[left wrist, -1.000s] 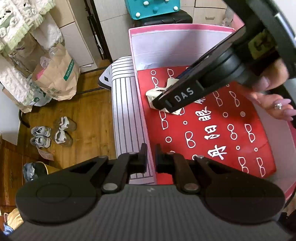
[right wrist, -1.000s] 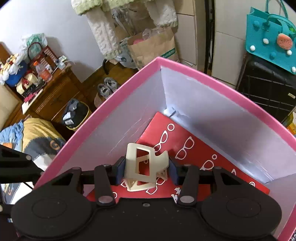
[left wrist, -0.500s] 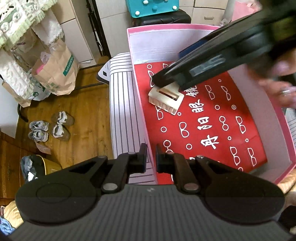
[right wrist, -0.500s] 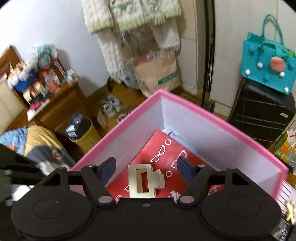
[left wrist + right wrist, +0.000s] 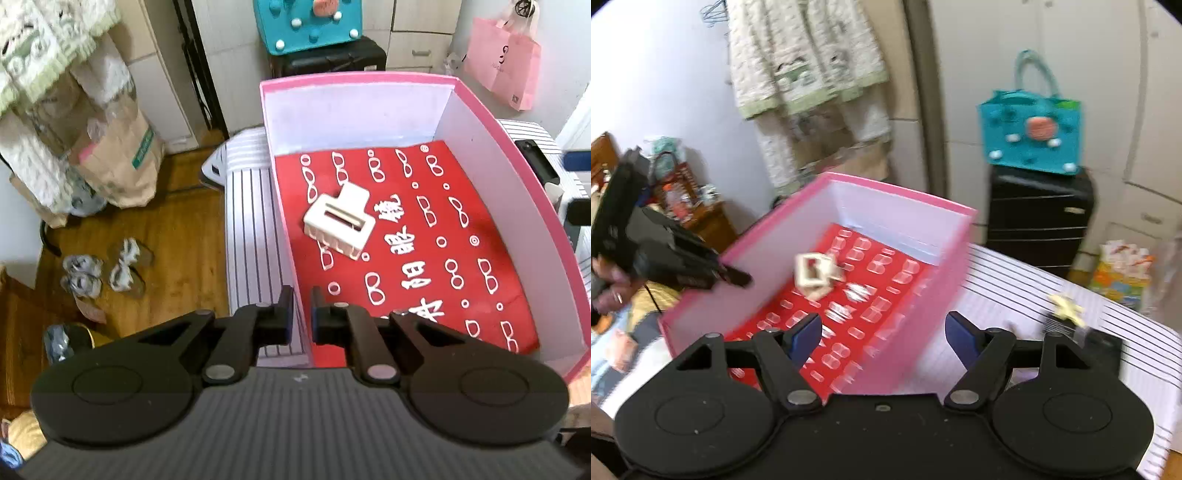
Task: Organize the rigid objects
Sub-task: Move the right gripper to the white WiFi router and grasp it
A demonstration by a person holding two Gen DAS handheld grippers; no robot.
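A cream hair claw clip (image 5: 340, 223) lies on the red patterned paper (image 5: 424, 236) inside the pink box (image 5: 354, 77). My left gripper (image 5: 302, 320) is shut on the box's near left wall. My right gripper (image 5: 882, 334) is open and empty, above and outside the box's right side; the clip (image 5: 814, 275) and the pink box (image 5: 905, 195) show blurred in its view. A small yellow object (image 5: 1067, 306) lies on a dark item on the striped surface at the right.
The box stands on a white striped surface (image 5: 247, 229). A teal bag (image 5: 1030, 133) sits on a black suitcase (image 5: 1038, 218) behind. A paper bag (image 5: 118, 155) and shoes (image 5: 103, 269) are on the wooden floor at left. A black device (image 5: 539, 162) lies right of the box.
My right gripper opened, let the clip drop into the box, then pulled up and away to the right. The left gripper kept its hold on the box wall.
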